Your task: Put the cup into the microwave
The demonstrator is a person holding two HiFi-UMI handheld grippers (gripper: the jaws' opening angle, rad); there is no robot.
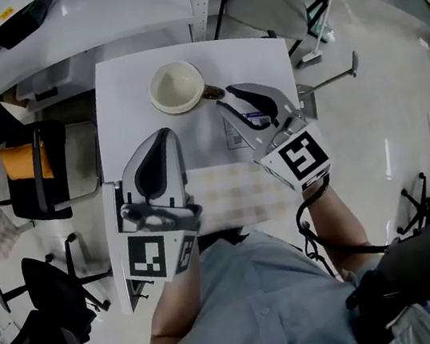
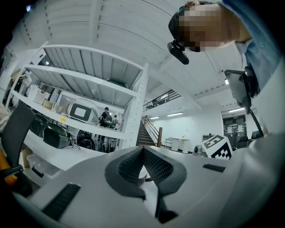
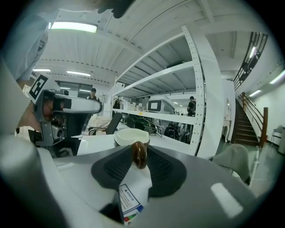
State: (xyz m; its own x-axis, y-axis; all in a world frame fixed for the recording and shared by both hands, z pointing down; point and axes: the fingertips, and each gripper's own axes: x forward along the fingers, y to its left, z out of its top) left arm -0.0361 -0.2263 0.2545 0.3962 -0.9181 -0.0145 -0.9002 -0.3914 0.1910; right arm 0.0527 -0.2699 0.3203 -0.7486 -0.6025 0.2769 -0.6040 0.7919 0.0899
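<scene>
light blue shirt [image 1: 262, 313] over the torso. small black camera [image 2: 178, 51] worn at the head. left claw [image 1: 160, 139] in a white shell with dark grey ribbed pads [image 2: 160, 167], backed by a cube [image 1: 152, 258] of black-and-white square markers. right claw [image 1: 224, 99] built alike, marker cube [image 1: 303, 157] behind, thin black cable [image 1: 311, 229] looped at the wrist.

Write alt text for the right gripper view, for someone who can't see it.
The right gripper points at a cream cup on a white table, and the cup's brown handle shows between its open jaws near the tips. The left gripper hangs at the left, with tall white shelves behind.
</scene>
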